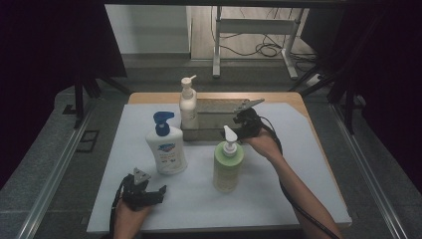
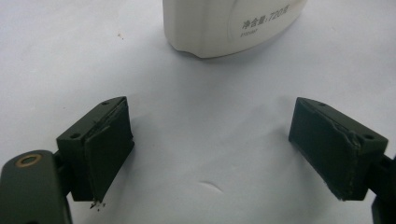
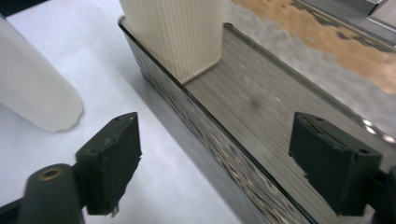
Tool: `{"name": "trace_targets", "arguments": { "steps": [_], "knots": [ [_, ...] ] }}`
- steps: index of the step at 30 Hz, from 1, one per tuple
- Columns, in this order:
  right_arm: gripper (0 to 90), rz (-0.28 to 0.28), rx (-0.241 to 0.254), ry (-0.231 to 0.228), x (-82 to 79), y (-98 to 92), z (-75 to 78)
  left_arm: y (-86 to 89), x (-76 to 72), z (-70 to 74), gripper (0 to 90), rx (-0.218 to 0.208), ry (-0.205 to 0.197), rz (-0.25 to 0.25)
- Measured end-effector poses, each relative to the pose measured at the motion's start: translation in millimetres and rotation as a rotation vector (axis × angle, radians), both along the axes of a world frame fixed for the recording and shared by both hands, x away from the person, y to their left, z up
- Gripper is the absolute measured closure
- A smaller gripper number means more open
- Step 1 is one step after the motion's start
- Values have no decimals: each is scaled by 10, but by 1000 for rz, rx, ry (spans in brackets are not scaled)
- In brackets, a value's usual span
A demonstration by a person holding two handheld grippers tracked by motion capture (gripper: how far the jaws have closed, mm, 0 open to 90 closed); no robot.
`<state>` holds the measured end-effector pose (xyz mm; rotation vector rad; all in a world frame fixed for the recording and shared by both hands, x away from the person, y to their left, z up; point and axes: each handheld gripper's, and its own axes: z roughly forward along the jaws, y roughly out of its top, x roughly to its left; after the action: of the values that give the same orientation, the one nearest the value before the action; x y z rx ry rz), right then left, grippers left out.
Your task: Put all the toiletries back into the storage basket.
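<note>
A cream ribbed pump bottle (image 1: 188, 102) stands at the left end of a shallow metal tray (image 1: 219, 112) at the back of the white mat. A white bottle with a blue pump (image 1: 165, 147) and a green bottle with a white pump (image 1: 228, 164) stand in front of the tray. My right gripper (image 1: 238, 123) hovers by the tray's front wall, behind the green bottle. Its jaws are open (image 3: 215, 140) and straddle that wall, holding nothing; the cream bottle (image 3: 175, 32) stands ahead of them. My left gripper (image 1: 158, 192) rests low at the front left, open (image 2: 210, 126), facing the white bottle's base (image 2: 224, 23).
The mat (image 1: 298, 164) lies on a wooden table whose back edge (image 1: 278, 95) shows behind the tray. A white pump spout (image 3: 32, 88) sits close at the left in the right gripper view. Metal rails run along both sides of the table.
</note>
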<state>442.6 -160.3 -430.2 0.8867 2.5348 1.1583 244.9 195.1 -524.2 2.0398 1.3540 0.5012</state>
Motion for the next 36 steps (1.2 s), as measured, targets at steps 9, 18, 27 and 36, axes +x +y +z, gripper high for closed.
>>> {"name": "trace_targets", "arguments": {
  "steps": [9, 18, 27, 36],
  "knots": [
    [137, -27, 25, -3, -99, -308, -5, -2, -1, -1, 130, -1, -1, 1],
    [134, -37, 21, -18, -273, -525, -60, -1, -1, -1, 130, -1, -1, 1],
    [135, -36, 17, -7, -453, -670, -119, -1, -1, -1, 130, 0, -1, 1],
    [135, -18, 28, 5, -650, -761, -147, 0, -1, -1, 130, -1, -1, 0]
  ]
}}
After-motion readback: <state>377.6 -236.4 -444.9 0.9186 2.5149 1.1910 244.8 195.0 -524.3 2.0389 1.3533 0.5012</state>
